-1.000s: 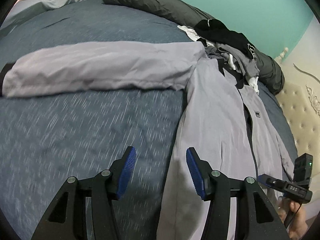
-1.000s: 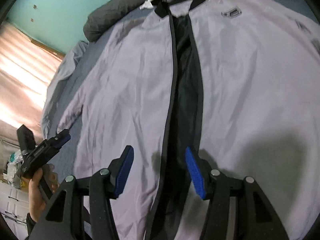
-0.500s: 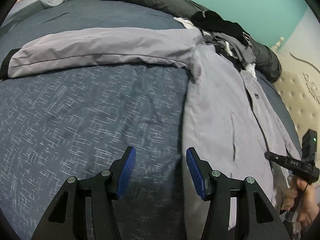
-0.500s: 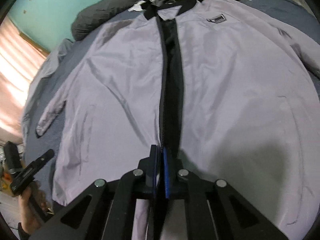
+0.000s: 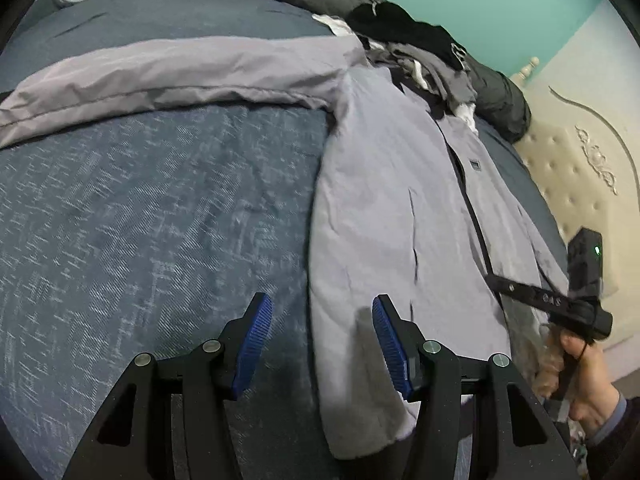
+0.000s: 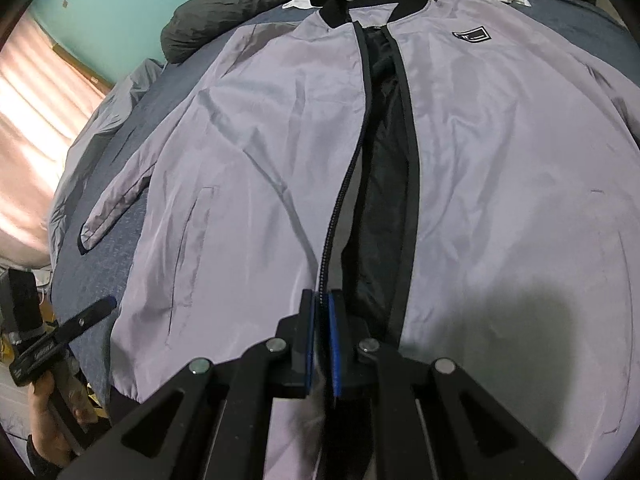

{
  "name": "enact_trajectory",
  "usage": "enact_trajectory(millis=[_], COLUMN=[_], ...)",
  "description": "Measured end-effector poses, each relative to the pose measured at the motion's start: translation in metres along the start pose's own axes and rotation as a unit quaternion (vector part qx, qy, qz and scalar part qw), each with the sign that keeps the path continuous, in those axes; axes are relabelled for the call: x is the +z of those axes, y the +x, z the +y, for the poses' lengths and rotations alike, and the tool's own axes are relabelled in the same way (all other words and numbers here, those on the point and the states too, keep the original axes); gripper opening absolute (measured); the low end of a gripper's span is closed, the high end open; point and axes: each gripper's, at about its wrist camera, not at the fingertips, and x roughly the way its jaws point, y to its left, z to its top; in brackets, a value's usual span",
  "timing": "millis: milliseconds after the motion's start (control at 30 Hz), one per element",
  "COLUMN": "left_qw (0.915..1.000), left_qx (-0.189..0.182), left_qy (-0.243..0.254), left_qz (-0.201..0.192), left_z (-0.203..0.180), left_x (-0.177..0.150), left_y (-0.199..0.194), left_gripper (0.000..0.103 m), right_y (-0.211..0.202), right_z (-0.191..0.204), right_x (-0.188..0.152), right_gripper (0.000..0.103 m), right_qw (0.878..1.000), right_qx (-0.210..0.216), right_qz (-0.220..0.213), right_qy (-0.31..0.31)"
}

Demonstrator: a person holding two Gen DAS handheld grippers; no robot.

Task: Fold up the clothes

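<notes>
My right gripper (image 6: 321, 330) pinches the jacket (image 6: 256, 128) zipper edge, left gripper (image 5: 318, 344) spread — a thin pinch could slip.

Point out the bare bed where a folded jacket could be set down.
Free: the blue bedspread between the jacket's outstretched sleeve and its body, ahead of the left claw. Crowded: the clothes pile beyond the collar.
</notes>
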Motion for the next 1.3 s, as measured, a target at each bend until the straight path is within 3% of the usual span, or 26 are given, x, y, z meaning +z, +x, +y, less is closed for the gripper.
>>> enact_trajectory(millis=[133, 233, 500, 533, 600, 767, 900, 1067, 1200, 1233, 1300], left_qw=[0.9999, 0.9996, 0.9982, 0.9978, 0.9966, 0.9966, 0.9978, 0.9969, 0.9970, 0.9971, 0.9975], left_qx=[0.001, 0.005, 0.003, 0.004, 0.007, -0.006, 0.004, 0.021, 0.020, 0.020, 0.029], left_qy=[0.009, 0.015, 0.030, 0.037, 0.052, 0.050, 0.042, 0.035, 0.033, 0.033, 0.032], left_qz=[0.014, 0.023, 0.052, 0.056, 0.064, 0.066, 0.050, 0.067, 0.067, 0.065, 0.055], left_z=[-0.006, -0.011, -0.025, -0.028, -0.034, -0.032, -0.024, -0.015, -0.016, -0.017, -0.018], left_x=[-0.005, -0.008, -0.022, -0.025, -0.029, -0.032, -0.030, -0.031, -0.034, -0.034, -0.032], left_y=[0.001, 0.000, 0.004, 0.005, 0.007, 0.000, -0.021, -0.018, -0.019, -0.020, -0.025], left_gripper=[0.057, 0.057, 0.056, 0.053, 0.028, 0.007, 0.006, 0.007, 0.009, 0.011, 0.026], right_y=[-0.008, -0.028, -0.090, -0.096, -0.103, -0.122, -0.125, -0.115, -0.094, -0.089, -0.078], right_z=[-0.007, -0.014, -0.041, -0.044, -0.047, -0.056, -0.053, -0.045, -0.033, -0.028, -0.020], right_x=[0.002, -0.004, -0.032, -0.035, -0.037, -0.050, -0.055, -0.057, -0.062, -0.063, -0.066], right_gripper=[0.010, 0.034, 0.038, 0.038, 0.039, 0.039, 0.039, 0.041, 0.051, 0.051, 0.051], right_qw=[0.999, 0.998, 0.997, 0.996, 0.996, 0.995, 0.995, 0.998, 1.000, 1.000, 1.000], right_qx=[-0.018, -0.023, -0.025, -0.025, -0.029, -0.024, -0.009, 0.000, 0.003, 0.000, -0.008], right_qz=[-0.009, -0.024, -0.054, -0.057, -0.064, -0.075, -0.074, -0.049, -0.005, 0.003, 0.019], right_qy=[0.029, 0.045, 0.056, 0.060, 0.060, 0.064, 0.060, 0.048, 0.031, 0.020, -0.002])
